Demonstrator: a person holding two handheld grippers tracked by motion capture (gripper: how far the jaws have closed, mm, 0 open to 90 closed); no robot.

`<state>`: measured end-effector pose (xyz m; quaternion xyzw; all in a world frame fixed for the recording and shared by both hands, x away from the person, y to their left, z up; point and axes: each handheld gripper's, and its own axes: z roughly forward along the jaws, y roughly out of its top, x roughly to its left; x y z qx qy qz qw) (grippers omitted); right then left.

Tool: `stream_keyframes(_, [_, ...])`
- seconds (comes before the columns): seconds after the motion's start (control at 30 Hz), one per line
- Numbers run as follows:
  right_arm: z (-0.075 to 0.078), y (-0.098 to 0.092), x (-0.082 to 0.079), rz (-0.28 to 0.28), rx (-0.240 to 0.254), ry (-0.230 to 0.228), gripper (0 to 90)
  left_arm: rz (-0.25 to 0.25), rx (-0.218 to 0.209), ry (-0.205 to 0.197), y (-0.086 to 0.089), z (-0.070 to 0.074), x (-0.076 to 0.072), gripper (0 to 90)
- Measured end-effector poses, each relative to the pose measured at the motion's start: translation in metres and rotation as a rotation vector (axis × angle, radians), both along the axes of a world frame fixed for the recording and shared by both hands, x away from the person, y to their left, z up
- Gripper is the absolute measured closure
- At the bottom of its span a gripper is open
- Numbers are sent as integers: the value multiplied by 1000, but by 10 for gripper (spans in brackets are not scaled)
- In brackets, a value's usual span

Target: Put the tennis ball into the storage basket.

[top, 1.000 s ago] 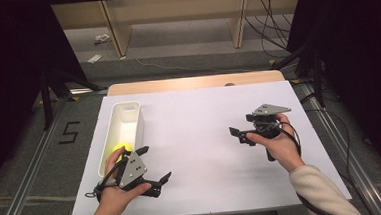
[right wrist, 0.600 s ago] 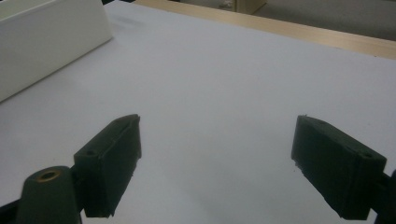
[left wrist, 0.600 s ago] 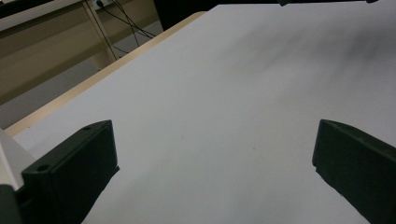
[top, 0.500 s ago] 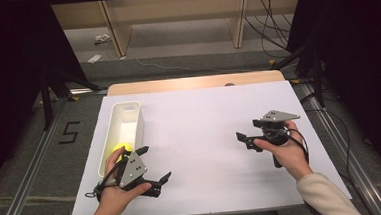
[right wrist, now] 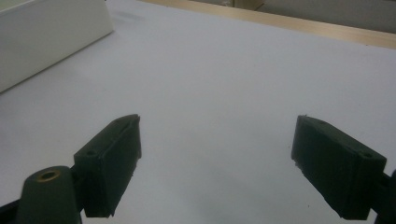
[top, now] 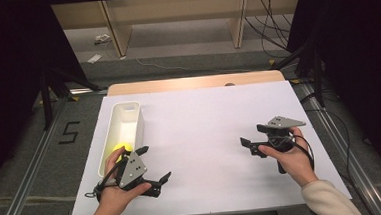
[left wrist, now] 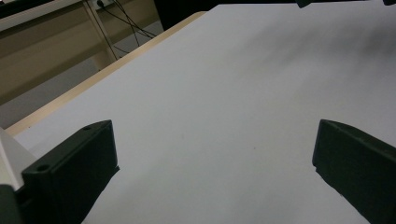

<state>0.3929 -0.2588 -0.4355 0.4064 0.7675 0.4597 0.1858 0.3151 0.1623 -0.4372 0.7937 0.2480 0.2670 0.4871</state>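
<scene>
Left gripper (top: pixel 154 165): jaws wide, nothing between, just beside the white bin (top: pixel 128 109) (yellow ball (top: pixel 120 150) inside).
Right gripper (top: pixel 248 146): jaws wide, nothing between, well apart from the bin.

The left gripper (left wrist: pixel 212 182), its two black jaws spread wide with nothing between them, looks across the bare white-covered worktop (left wrist: pixel 233 93), whose pale wooden edge (left wrist: pixel 116 65) runs ahead to its left.
</scene>
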Motion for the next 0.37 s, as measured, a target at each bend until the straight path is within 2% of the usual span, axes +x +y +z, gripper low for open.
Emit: stream_keyframes(0.37, [2, -2, -4, 1, 9, -10, 167, -1, -2, 0, 0, 0, 1, 0])
